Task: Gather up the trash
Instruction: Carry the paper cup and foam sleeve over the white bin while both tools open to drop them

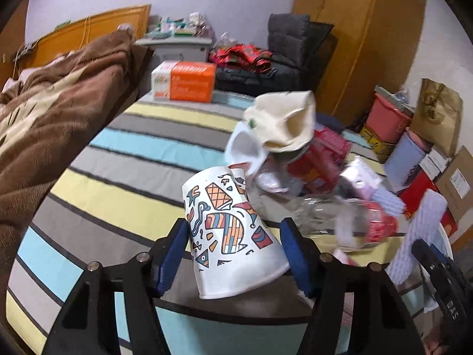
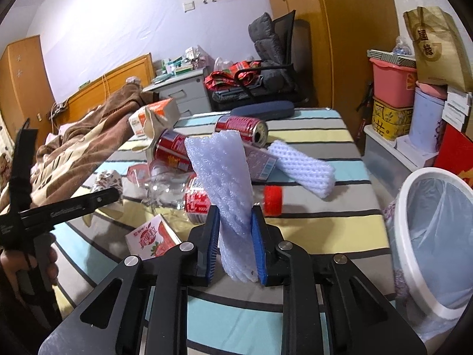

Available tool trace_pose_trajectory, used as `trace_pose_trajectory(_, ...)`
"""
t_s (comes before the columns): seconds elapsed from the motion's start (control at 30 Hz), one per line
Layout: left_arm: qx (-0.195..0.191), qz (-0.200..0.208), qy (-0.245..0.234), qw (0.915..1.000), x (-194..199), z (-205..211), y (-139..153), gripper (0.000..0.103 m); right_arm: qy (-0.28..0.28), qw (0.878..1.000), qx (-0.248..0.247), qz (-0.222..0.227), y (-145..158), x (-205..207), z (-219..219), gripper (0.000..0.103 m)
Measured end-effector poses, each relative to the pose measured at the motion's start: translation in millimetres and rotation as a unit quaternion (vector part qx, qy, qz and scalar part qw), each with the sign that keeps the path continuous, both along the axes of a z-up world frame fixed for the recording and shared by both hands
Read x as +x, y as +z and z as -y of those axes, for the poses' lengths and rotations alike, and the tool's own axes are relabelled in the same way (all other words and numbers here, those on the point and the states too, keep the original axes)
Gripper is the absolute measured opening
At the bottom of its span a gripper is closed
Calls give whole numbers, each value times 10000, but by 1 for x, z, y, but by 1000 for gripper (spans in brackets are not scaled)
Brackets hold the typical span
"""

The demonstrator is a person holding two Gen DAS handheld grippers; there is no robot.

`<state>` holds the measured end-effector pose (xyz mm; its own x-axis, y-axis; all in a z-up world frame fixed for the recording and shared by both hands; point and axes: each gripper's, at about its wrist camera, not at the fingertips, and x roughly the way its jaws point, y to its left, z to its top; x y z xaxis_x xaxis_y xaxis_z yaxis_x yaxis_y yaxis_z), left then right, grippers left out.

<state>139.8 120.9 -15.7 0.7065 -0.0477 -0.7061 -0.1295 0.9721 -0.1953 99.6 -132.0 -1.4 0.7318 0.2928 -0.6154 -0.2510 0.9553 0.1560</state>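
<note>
Left wrist view, items recorded relative to the striped table (image 1: 124,159).
- Left gripper (image 1: 235,254): both blue pads (image 1: 173,254) pressed on a paper cup (image 1: 227,230), white with coloured patterns, tilted, lifted off the table's near part.
- Trash heap (image 1: 310,183): past the cup toward the table's right side; cream paper bag (image 1: 283,121) on top, red packaging and a clear plastic bottle (image 1: 322,216) below, partly blurred.
- Orange box (image 1: 184,81): at the table's far edge.
- Brown blanket (image 1: 56,112): left of the table.

Right wrist view, same landmark (image 2: 348,222).
- Right gripper (image 2: 236,247): fingers narrow, clamped on a pale blue foam net (image 2: 221,177) that stood upright between the pads (image 2: 258,245), above the table's near part.
- Second foam net (image 2: 304,168), white: lying on the table beyond the gripper, to the right.
- Two red cans (image 2: 242,128): on their sides toward the table's far end.
- Red bottle cap (image 2: 272,199): mid-table, beside the held net.
- Juice carton (image 2: 150,236): flat on the table's near left.
- White bin (image 2: 431,236) with clear liner: just off the table's right edge.
- Left gripper's frame (image 2: 59,207) and the hand (image 2: 17,266) holding it: at the table's left side.
</note>
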Motion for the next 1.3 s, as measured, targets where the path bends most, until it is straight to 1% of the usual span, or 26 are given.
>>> trace_pose_trajectory(0.13,-7,184,-193,9996,-8,15,17,66,-131,9999,39,90,6,-4,11,22)
trace_pose_trajectory(0.33,-10,443,-669,9968,-17,52,40,66,-415,9989,89,208,15,-13,33,22)
trace_pose_trajectory(0.5,13,619,-1219,9906,-20,95,53,66,-724,9970,38,282,21,-22,56,22)
trace_pose_trajectory(0.63,-11,665,-1595,9850,-19,128,57,66,-987,9947,22,295,25,-26,77,22)
trace_pose_trajectory(0.87,-110,681,-2285,9711,-14,190,62,66,-1467,9887,-45,318,29,-33,115,22)
trace_pose_trajectory(0.93,-117,691,-2505,9656,-12,210,63,66,-1563,9873,-47,279,27,-35,128,22)
trace_pose_trajectory(1.03,-146,636,-2774,9585,-10,235,61,66,-1738,9846,0,187,23,-36,146,22)
trace_pose_trajectory(1.1,-211,637,-2992,9518,-11,253,61,66,-1828,9831,-32,97,19,-35,156,22)
trace_pose_trajectory(1.17,-141,642,-3173,9460,-12,271,59,66,-1913,9815,-69,1,14,-35,166,22)
trace_pose_trajectory(1.3,-104,466,-3456,9372,-8,303,49,66,-2103,9773,-170,-184,3,-34,183,22)
